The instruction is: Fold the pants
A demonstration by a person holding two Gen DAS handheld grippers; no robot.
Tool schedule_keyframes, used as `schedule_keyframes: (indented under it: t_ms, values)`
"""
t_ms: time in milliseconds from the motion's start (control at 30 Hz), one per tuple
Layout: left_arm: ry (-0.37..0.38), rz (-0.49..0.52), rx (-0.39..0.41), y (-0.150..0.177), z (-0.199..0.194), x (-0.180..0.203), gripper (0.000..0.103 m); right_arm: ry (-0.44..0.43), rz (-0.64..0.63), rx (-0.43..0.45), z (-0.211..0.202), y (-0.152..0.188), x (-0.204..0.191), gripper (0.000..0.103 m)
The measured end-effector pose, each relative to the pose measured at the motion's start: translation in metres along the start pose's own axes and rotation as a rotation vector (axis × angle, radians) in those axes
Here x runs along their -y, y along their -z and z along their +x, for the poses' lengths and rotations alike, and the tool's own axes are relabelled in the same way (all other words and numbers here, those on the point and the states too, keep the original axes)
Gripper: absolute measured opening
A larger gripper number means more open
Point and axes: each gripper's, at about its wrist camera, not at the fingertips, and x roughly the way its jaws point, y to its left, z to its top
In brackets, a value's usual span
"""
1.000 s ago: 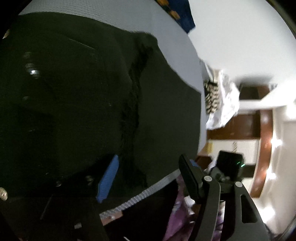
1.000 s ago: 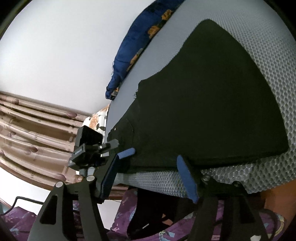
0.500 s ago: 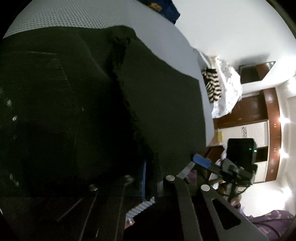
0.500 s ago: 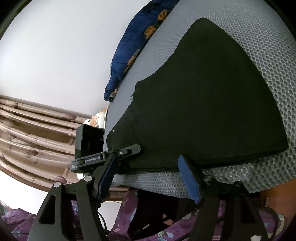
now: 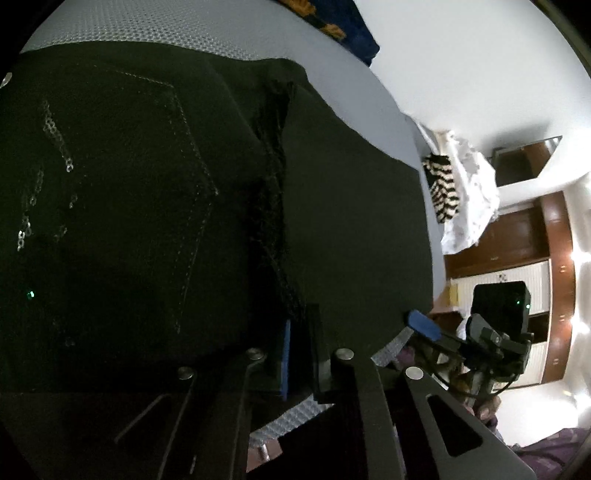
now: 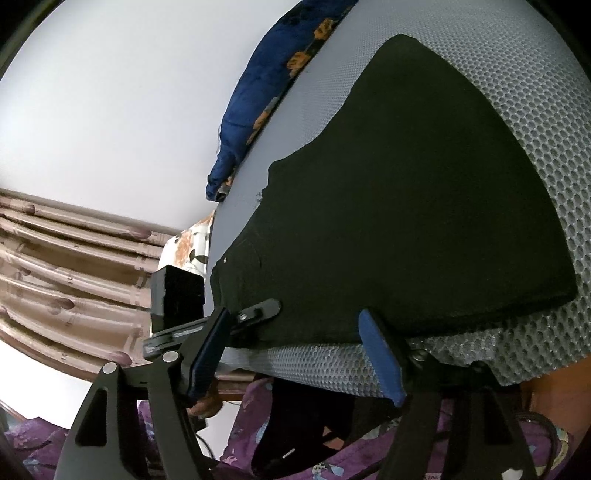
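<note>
1. My left hand-held gripper (image 5: 299,354) is clamped tight, its two jaws pressed together on the near edge of the black pants (image 5: 155,206); a fold of the dark cloth sits pinched between the blue pads.
2. From that hand-held gripper the pants spread away ahead and to the left, filling most of the left wrist view. A stitched back pocket (image 5: 166,177) lies ahead and left of the jaws, and a rough seam runs straight ahead from the pinch point.
3. The pants lie flat on a grey mesh-covered surface (image 5: 207,33), which shows beyond the cloth's far edge and again as a strip just below and right of the closed jaws.
4. My right hand-held gripper (image 6: 295,332) stands open; its jaws have just been widening. The near hem of the pants (image 6: 406,206) lies between the blue pads (image 6: 380,354), but neither pad presses on it, so nothing is held there.
5. Ahead of the right hand-held gripper the pants reach away as a broad dark sheet over the mesh surface (image 6: 517,110), whose front edge runs just under the jaws.
6. Left of my right hand-held gripper, the left hand-held gripper shows at the cloth's edge, closed on it.
7. A blue blanket with orange flowers (image 6: 266,92) lies at the far side of the surface, well beyond the pants.
8. To the right of my left hand-held gripper, past the surface's end, sit a striped cloth (image 5: 441,188) and a white bundle (image 5: 472,199).
</note>
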Motion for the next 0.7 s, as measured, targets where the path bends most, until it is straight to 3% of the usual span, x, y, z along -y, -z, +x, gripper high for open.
schedule_keyframes:
  t_ms: [100, 167, 267, 333, 400, 433, 467, 500, 533, 633, 700]
  values:
    - [0.03, -0.071, -0.023, 0.002, -0.007, -0.006, 0.023, -0.009, 0.005, 0.003, -0.001, 0.002, -0.003, 0.072]
    - [0.044, -0.091, 0.007, 0.005, -0.026, -0.009, 0.051, -0.031, -0.01, -0.011, 0.002, 0.003, -0.01, 0.072]
    - [0.042, -0.084, 0.114, 0.009, -0.067, -0.011, 0.058, -0.054, -0.125, -0.055, 0.013, 0.007, -0.042, 0.073]
    - [-0.013, -0.108, 0.212, 0.013, -0.105, -0.023, 0.061, -0.049, -0.207, -0.091, 0.027, 0.009, -0.065, 0.073]
    - [-0.063, -0.143, 0.364, 0.018, -0.151, -0.044, 0.063, -0.045, -0.296, -0.135, 0.047, 0.011, -0.092, 0.073]
    - [-0.094, -0.164, 0.423, 0.02, -0.17, -0.056, 0.069, -0.041, -0.336, -0.155, 0.058, 0.013, -0.105, 0.073]
    - [-0.135, -0.191, 0.46, 0.023, -0.186, -0.069, 0.075, -0.035, -0.377, -0.173, 0.069, 0.016, -0.118, 0.073]
    - [-0.171, -0.223, 0.485, 0.025, -0.201, -0.085, 0.075, -0.028, -0.422, -0.188, 0.081, 0.019, -0.132, 0.073]
    - [-0.168, -0.24, 0.492, 0.026, -0.211, -0.101, 0.075, -0.021, -0.461, -0.202, 0.092, 0.023, -0.143, 0.073]
    - [-0.071, -0.265, 0.412, 0.024, -0.213, -0.139, 0.075, -0.006, -0.551, -0.254, 0.129, 0.033, -0.174, 0.074]
    - [-0.034, -0.222, 0.351, 0.018, -0.205, -0.154, 0.075, -0.008, -0.567, -0.29, 0.152, 0.038, -0.186, 0.074]
